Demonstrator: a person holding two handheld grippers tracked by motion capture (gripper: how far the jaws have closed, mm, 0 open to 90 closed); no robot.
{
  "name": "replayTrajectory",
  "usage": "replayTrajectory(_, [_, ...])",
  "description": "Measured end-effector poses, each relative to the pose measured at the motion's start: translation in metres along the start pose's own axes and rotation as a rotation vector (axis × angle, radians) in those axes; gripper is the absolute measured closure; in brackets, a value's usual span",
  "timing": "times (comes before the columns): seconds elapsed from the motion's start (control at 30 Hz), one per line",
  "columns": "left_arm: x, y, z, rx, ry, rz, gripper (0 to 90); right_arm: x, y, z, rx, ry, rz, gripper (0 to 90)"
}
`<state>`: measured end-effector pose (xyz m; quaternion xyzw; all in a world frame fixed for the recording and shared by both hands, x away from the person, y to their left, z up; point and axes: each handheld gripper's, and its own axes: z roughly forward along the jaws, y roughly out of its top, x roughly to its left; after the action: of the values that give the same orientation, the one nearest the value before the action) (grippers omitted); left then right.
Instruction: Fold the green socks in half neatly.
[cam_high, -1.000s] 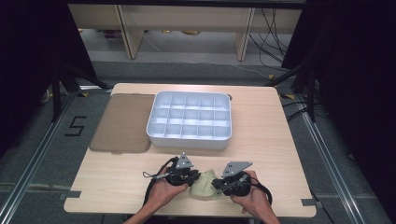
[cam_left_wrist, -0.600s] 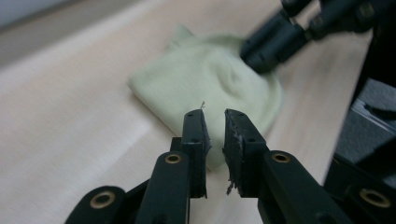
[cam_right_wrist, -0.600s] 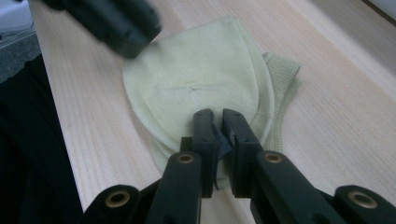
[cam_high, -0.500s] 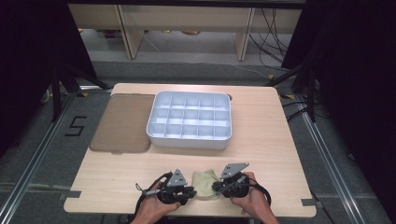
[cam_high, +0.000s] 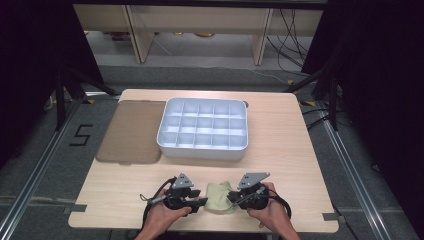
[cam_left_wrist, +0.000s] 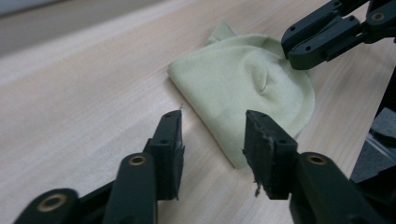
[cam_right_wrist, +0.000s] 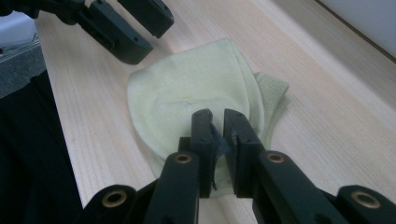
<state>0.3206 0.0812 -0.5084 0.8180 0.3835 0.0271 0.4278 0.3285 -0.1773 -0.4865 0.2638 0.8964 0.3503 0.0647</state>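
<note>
Left claw (cam_left_wrist: 212, 135) has just opened off one cloth (cam_left_wrist: 243, 88); right claw (cam_right_wrist: 215, 125) pinches it.

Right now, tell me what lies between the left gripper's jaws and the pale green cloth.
Nothing visible. The left gripper has just been opening, with bare table between its jaws, and the pale green cloth lies just ahead. The right gripper pinches the cloth's far edge.

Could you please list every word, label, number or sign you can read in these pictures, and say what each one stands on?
"5": black figure marked on the grey floor left of the table.
No other text is legible; the tray, cloth and grippers carry no readable print.
</note>
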Motion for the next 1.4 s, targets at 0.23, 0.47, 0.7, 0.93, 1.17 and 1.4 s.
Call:
replayTrajectory(0.23, [-0.001,0.003,0.008,0.029,-0.010,-0.001,53.7,0.001,0.001,0.001,-0.004,0.009,0.008,81.9])
replayTrajectory(0.47, [-0.005,0.004,0.014,0.050,-0.012,0.010,60.0,0.000,0.001,0.000,-0.009,0.007,0.006,81.1])
replayTrajectory(0.7, [-0.010,-0.001,0.014,-0.015,-0.005,-0.017,80.6,0.001,0.001,0.000,-0.015,0.020,0.008,80.9])
replayTrajectory(0.93, [-0.012,0.003,0.007,-0.008,0.011,0.048,83.8,0.003,0.003,-0.001,-0.044,0.036,0.015,81.2])
replayTrajectory(1.17, [-0.016,0.004,0.001,-0.023,0.035,0.072,84.4,0.013,0.007,0.003,-0.061,0.075,0.002,84.2])
replayTrajectory(1.4, [-0.017,0.006,-0.004,-0.025,0.034,0.080,84.4,0.025,0.010,0.023,-0.025,0.126,-0.023,86.8])
